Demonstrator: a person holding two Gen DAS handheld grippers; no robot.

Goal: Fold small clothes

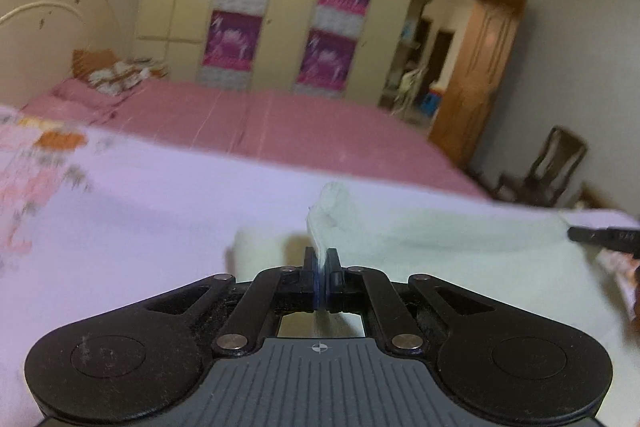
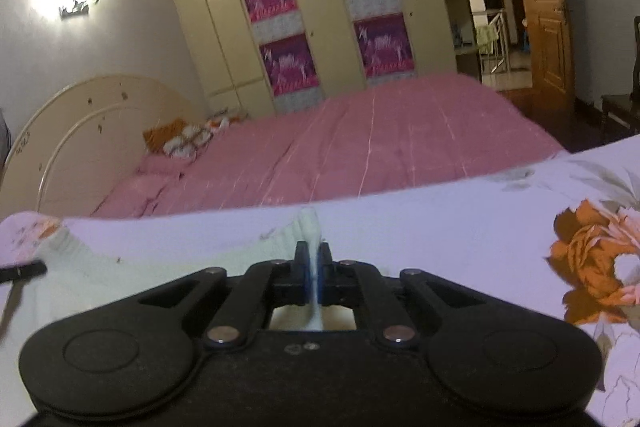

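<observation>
A small pale green-white garment (image 1: pixel 440 239) lies spread on a lilac floral sheet (image 1: pixel 140 207). My left gripper (image 1: pixel 321 259) is shut on a pinched fold of its edge, which sticks up between the pads. In the right wrist view my right gripper (image 2: pixel 313 259) is likewise shut on a raised fold of the same garment (image 2: pixel 160 259). Each gripper's dark tip shows at the edge of the other's view: the right gripper (image 1: pixel 600 237) at far right, the left gripper (image 2: pixel 22 271) at far left.
Beyond the sheet lies a bed with a pink cover (image 2: pixel 380 131), a cream headboard (image 2: pixel 80 131) and patterned pillows (image 2: pixel 180 137). A cream wardrobe with purple panels (image 1: pixel 280 7) fills the back wall. A wooden door (image 2: pixel 548 7) and dark chair (image 1: pixel 556 163) stand at right.
</observation>
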